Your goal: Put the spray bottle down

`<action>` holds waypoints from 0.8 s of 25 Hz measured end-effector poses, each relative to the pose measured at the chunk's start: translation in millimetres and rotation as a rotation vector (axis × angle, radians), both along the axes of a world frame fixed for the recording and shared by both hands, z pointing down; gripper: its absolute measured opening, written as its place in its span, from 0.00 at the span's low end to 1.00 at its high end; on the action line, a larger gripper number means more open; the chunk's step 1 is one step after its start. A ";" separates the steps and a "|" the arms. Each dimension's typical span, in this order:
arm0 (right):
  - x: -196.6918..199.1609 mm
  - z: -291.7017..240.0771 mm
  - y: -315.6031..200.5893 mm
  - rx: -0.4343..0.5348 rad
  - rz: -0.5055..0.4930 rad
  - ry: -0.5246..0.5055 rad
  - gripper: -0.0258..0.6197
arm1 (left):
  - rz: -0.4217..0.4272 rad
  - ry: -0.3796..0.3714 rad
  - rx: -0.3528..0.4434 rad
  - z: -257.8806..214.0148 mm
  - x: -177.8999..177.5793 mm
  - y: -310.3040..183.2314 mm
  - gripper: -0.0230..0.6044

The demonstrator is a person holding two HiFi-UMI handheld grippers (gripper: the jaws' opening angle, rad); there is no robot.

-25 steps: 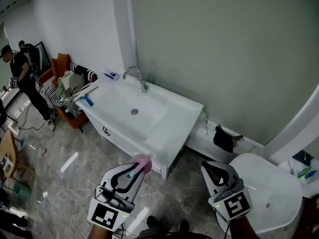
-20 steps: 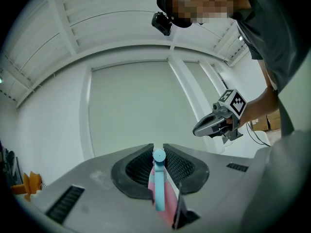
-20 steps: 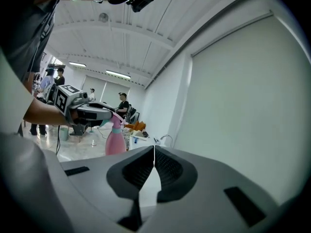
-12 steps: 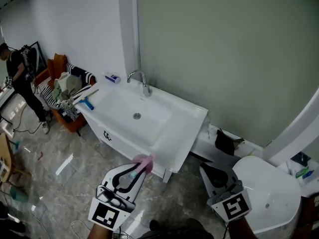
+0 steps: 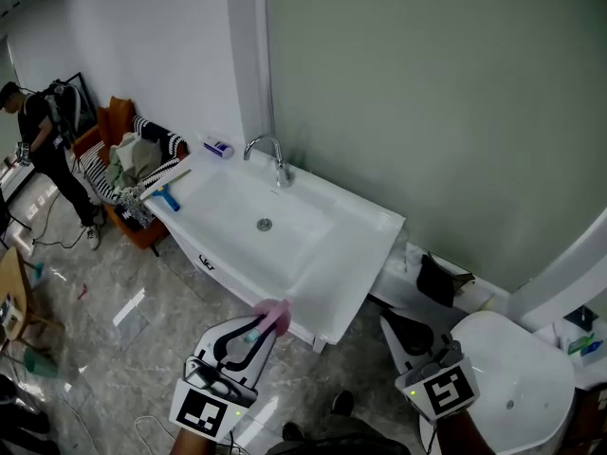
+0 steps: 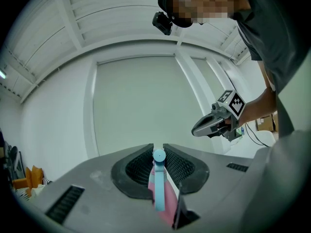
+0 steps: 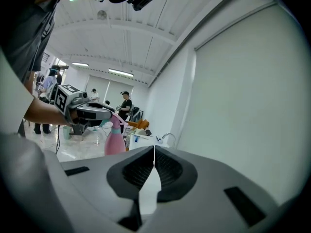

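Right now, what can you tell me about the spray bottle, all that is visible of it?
The spray bottle has a smooth pink body that looks like plastic, and a light blue spray head with a round nozzle. The left tool is shut on its top part, so the body hangs upright below the jaws, in the air. In the head view it shows just before the front edge of the white washbasin. Only the tool touches it. Whether it holds liquid cannot be told.
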State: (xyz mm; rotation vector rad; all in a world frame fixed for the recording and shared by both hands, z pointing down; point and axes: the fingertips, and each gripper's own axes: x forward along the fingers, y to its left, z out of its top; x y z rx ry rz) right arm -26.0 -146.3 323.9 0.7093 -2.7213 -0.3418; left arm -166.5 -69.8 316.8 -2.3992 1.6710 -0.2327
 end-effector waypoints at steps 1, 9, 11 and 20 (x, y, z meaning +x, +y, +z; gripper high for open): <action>-0.1 -1.7 -8.2 0.000 -0.009 -0.005 0.06 | -0.008 -0.009 -0.002 -1.6 1.3 -6.3 0.13; 8.3 0.5 -63.1 -0.016 -0.076 -0.032 0.06 | -0.078 -0.041 -0.011 -7.5 17.2 -46.5 0.13; 9.2 1.7 -71.3 -0.022 -0.096 -0.039 0.06 | -0.096 -0.060 -0.021 -8.2 20.6 -51.0 0.13; 7.8 0.4 -97.8 -0.037 -0.147 -0.074 0.05 | -0.159 -0.069 -0.044 -12.2 26.2 -67.9 0.13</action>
